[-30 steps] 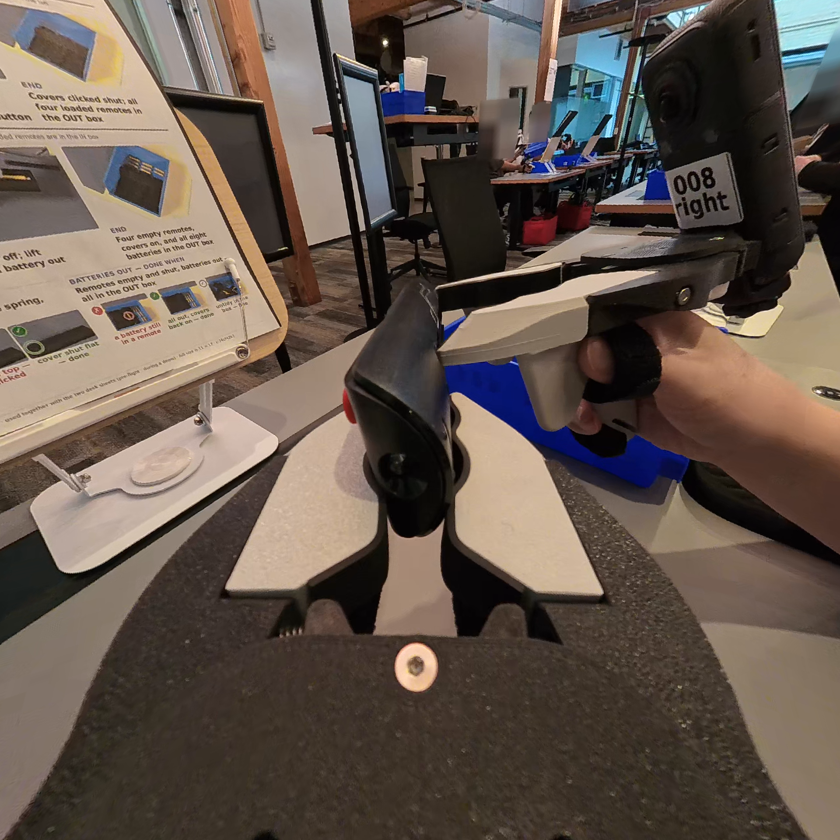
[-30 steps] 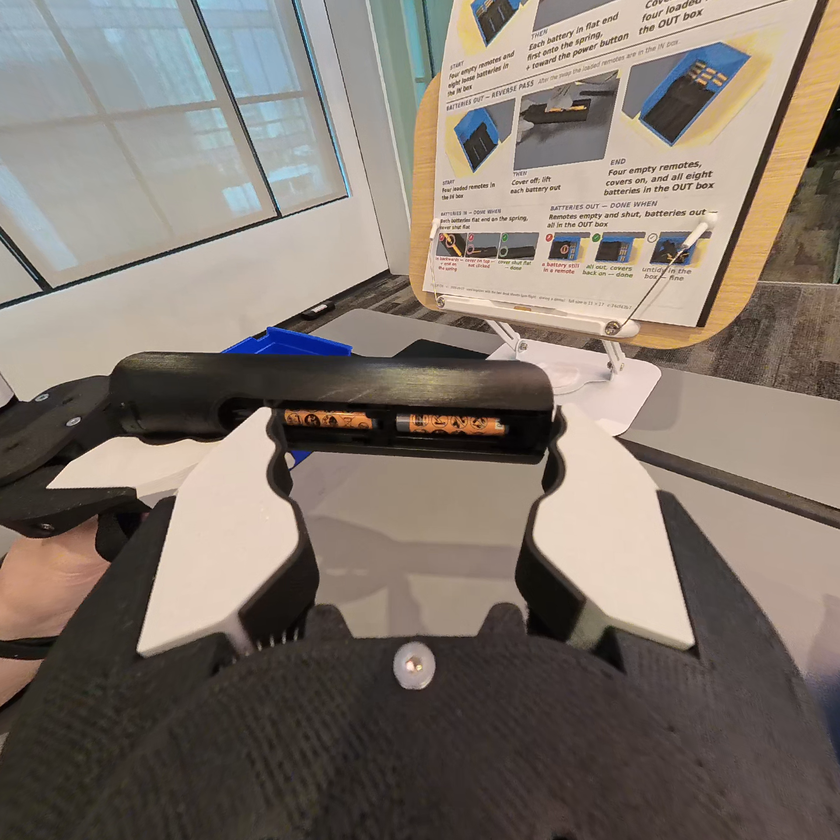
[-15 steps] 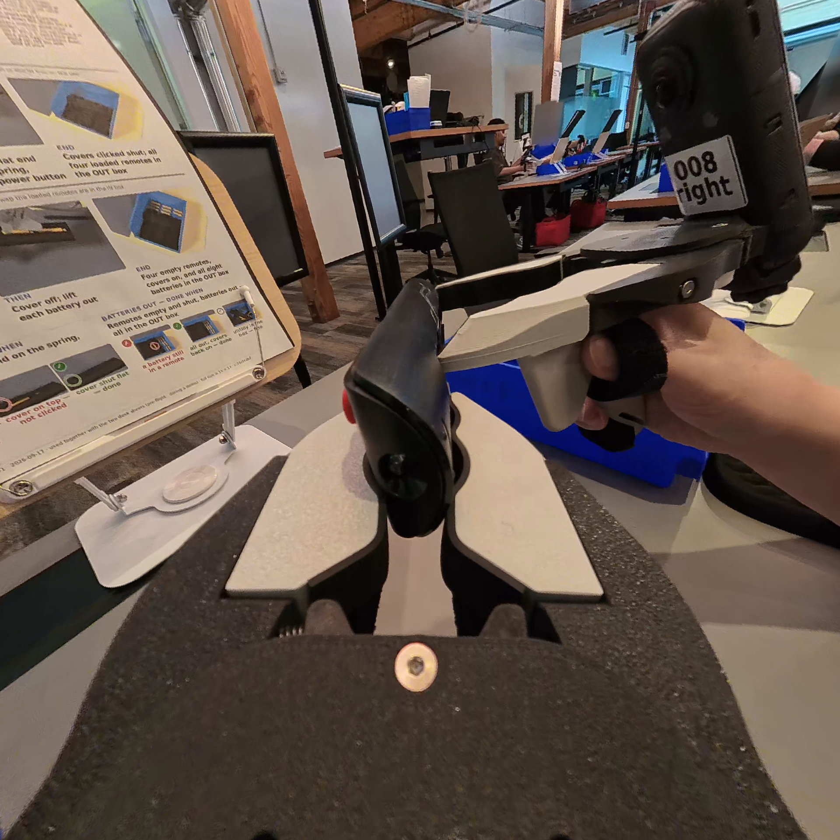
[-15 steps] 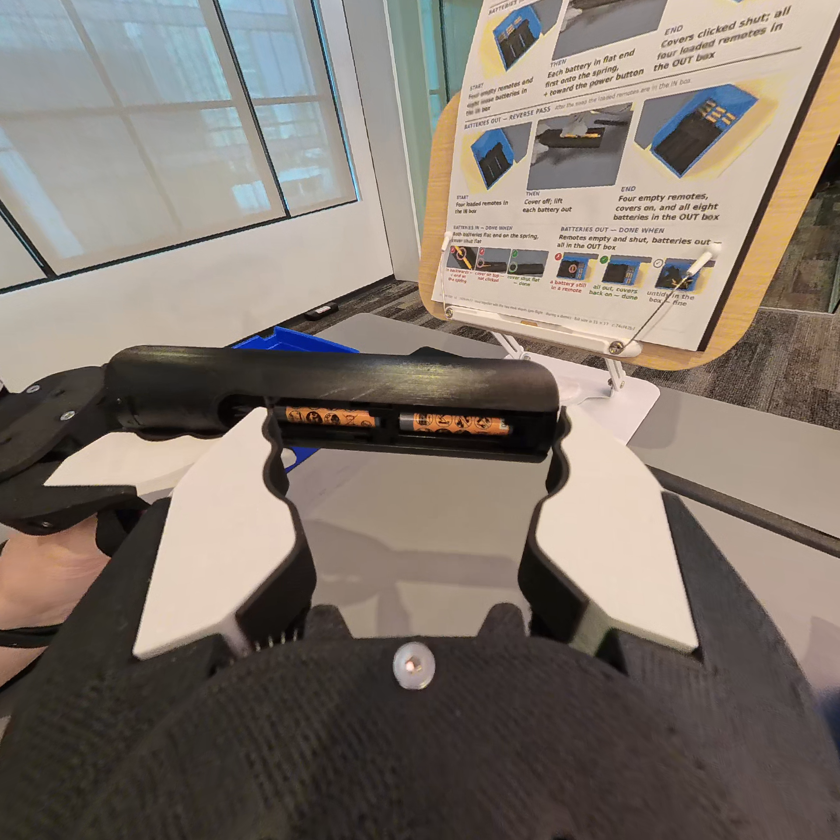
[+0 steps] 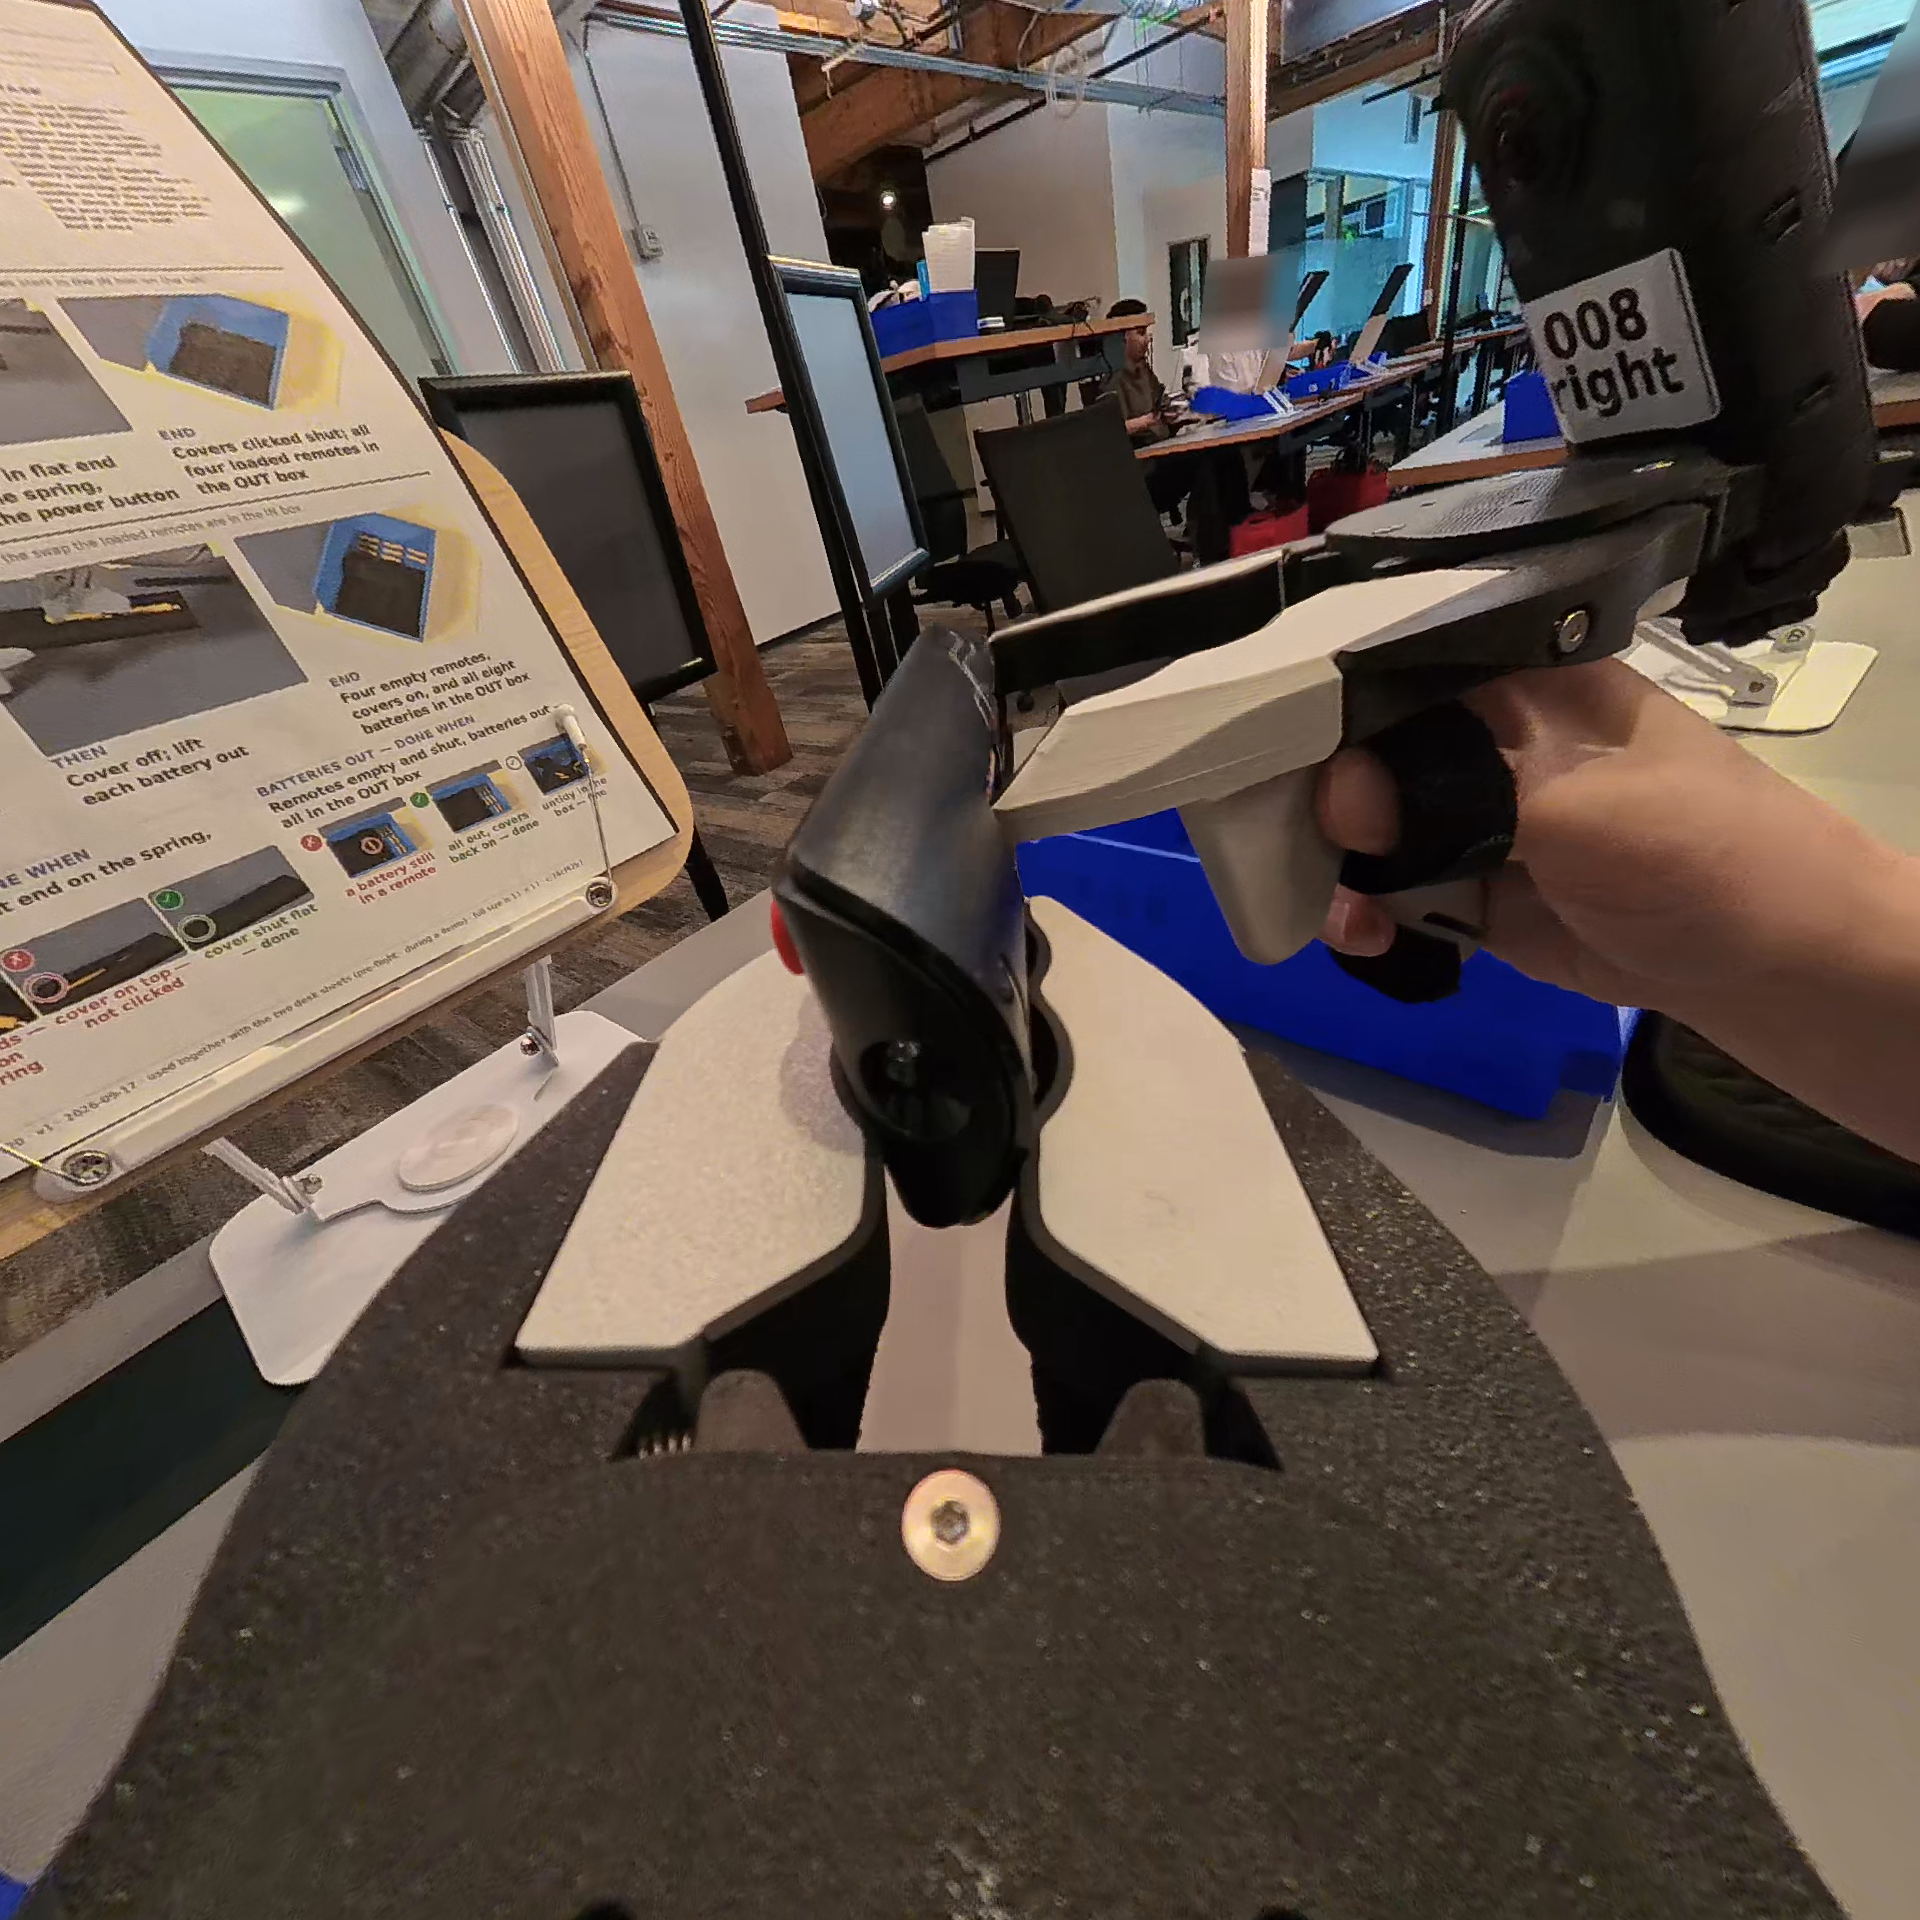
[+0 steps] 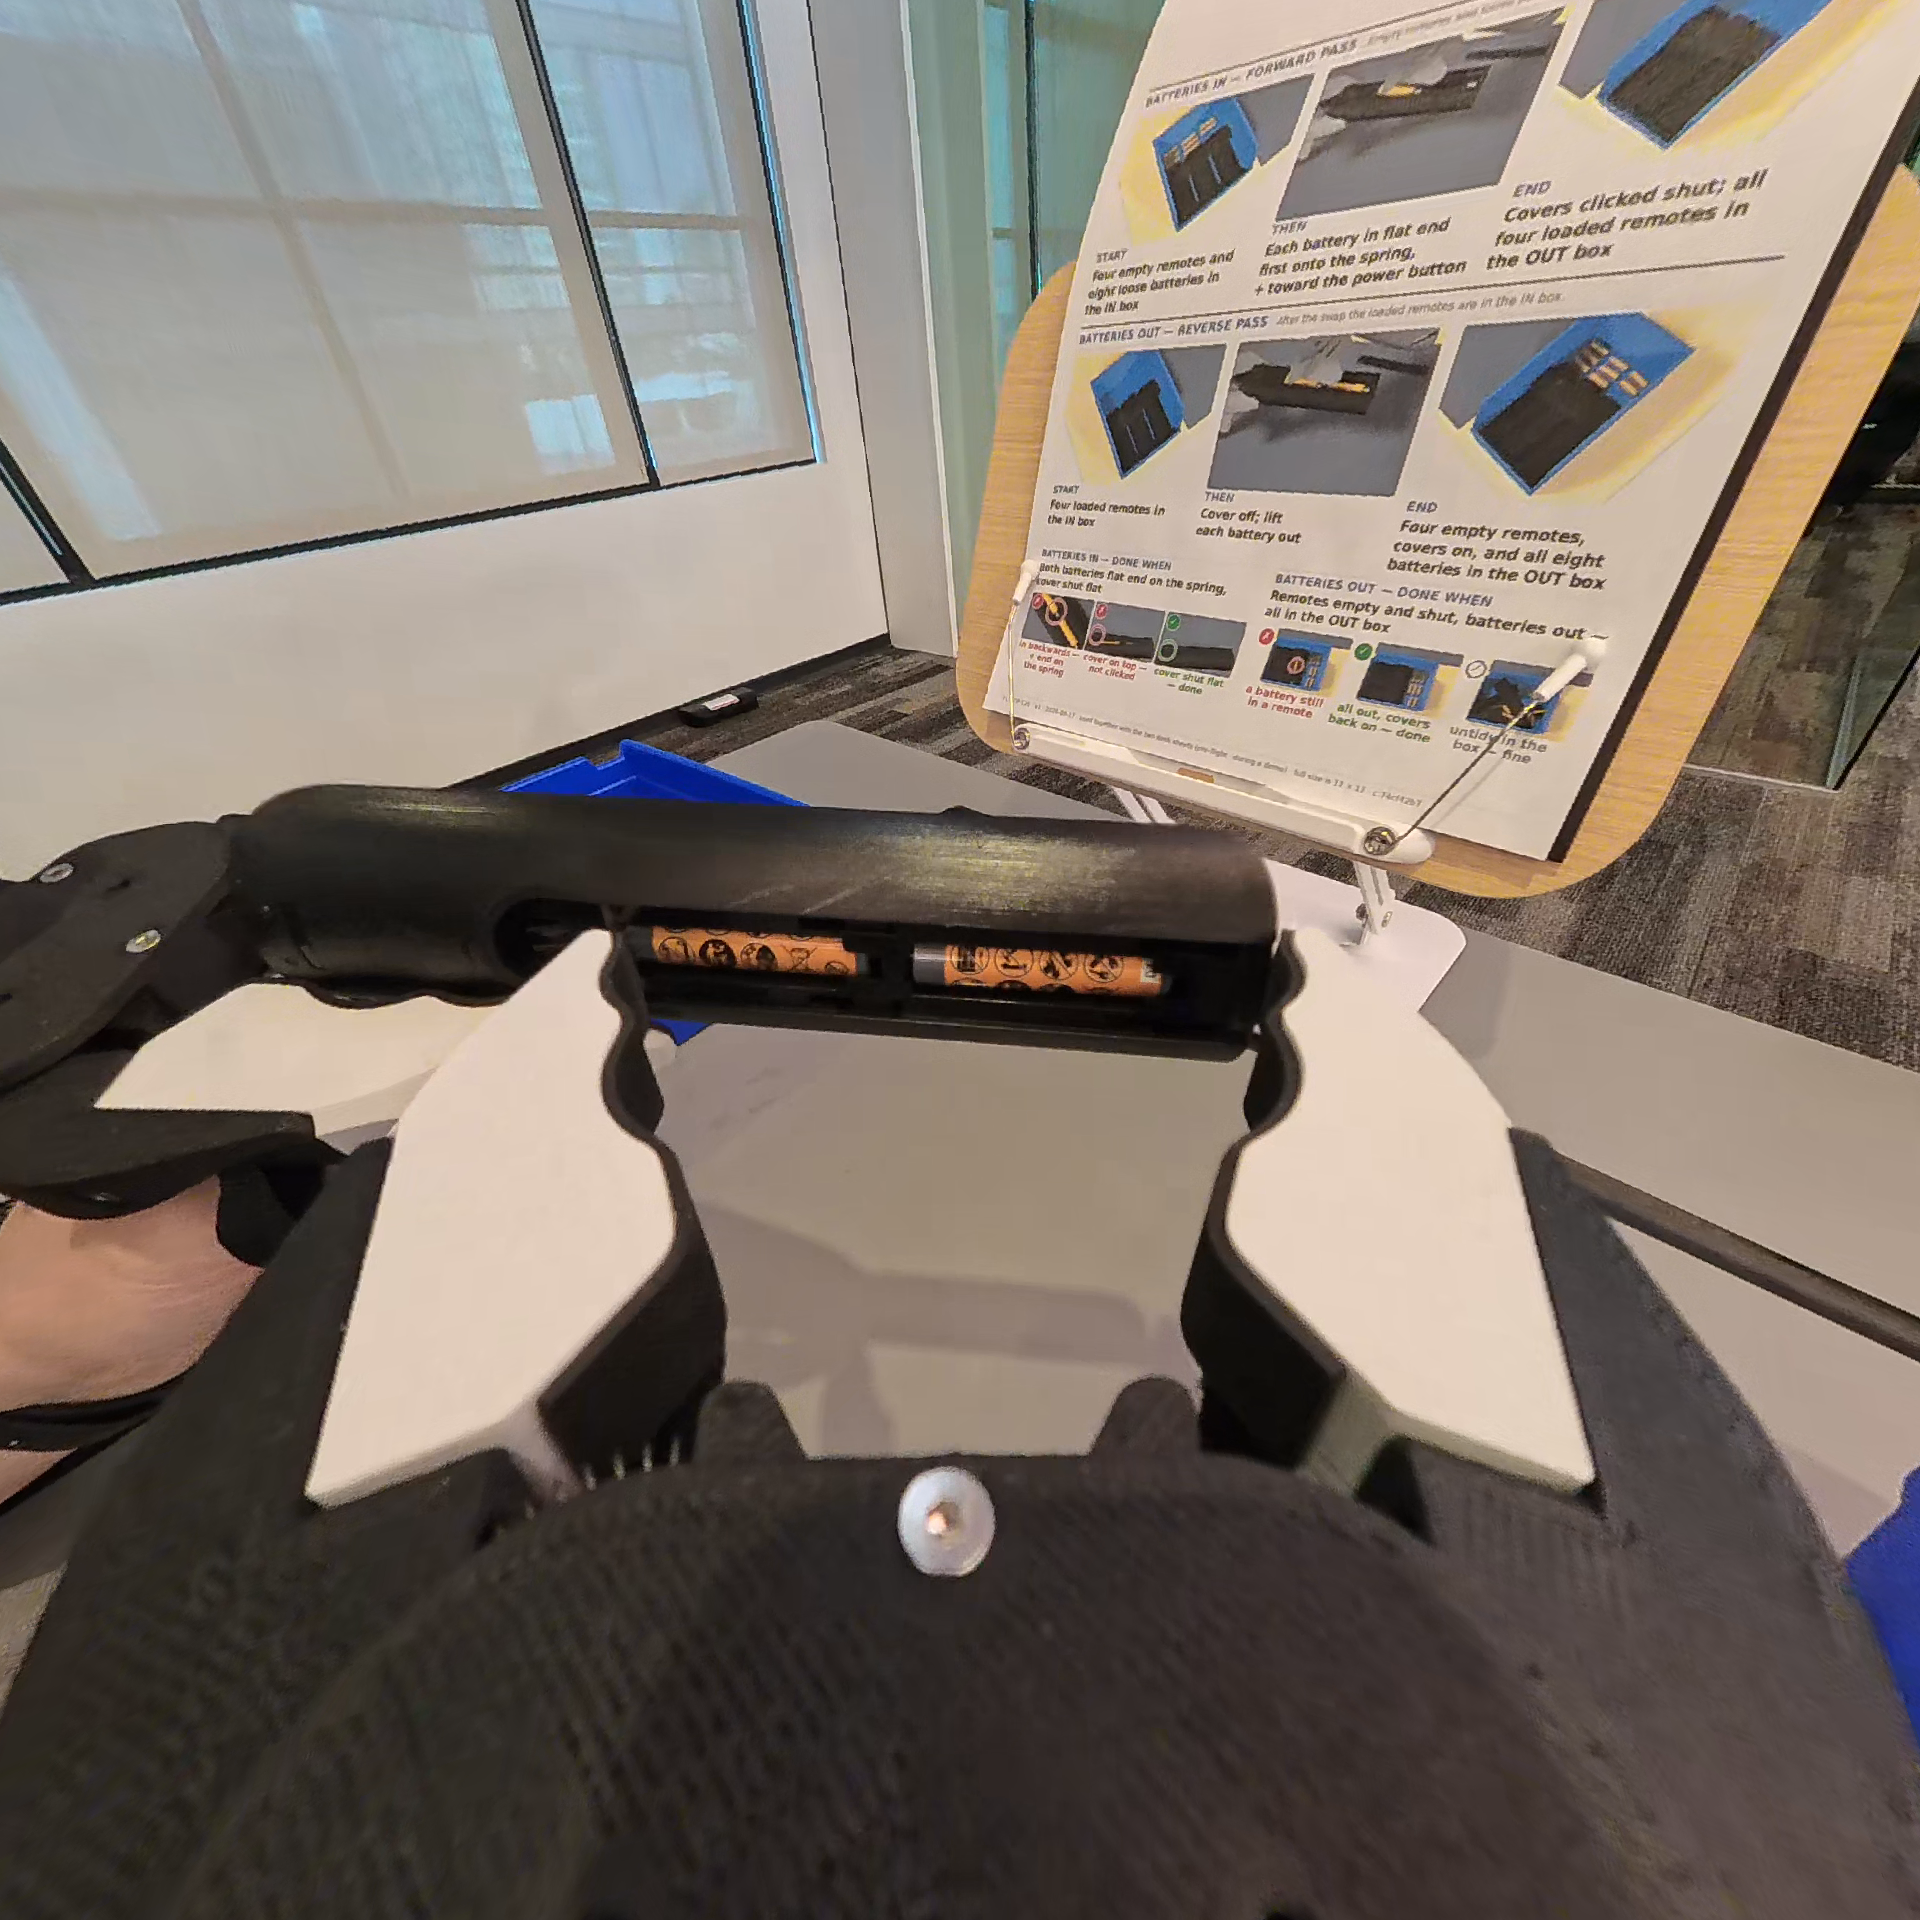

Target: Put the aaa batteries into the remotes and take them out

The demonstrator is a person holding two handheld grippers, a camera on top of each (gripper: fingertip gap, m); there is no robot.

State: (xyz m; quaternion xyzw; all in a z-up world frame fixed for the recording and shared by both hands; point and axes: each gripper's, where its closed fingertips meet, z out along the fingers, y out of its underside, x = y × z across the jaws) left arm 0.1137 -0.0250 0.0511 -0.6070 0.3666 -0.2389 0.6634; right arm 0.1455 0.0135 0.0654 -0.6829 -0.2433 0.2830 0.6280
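- since a second ago the grippers and remote have barely moved against each other; the instruction board [image 6: 1382, 436] now sits higher and farther right in the right wrist view, so the whole hold has tilted a little.
- nearest, the left gripper [image 5: 951, 1049] is pressed in on one end of the black remote [image 5: 914, 935], its pale fingers [image 5: 727, 1174] touching both sides.
- the remote is held in the air above the grey table [image 5: 1714, 1455], lying crosswise in the right wrist view.
- the right gripper [image 6: 951, 997] is spread wide, one finger against the remote's far end, the other against its underside by the battery bay.
- the bay is uncovered; two orange aaa batteries [image 6: 753, 951] lie end to end inside.
- a hand [image 5: 1621, 831] grips the right gripper's handle.
- behind lies a blue bin [image 5: 1351, 997].
- farthest, the board stands on its white stand [image 5: 343, 1247].
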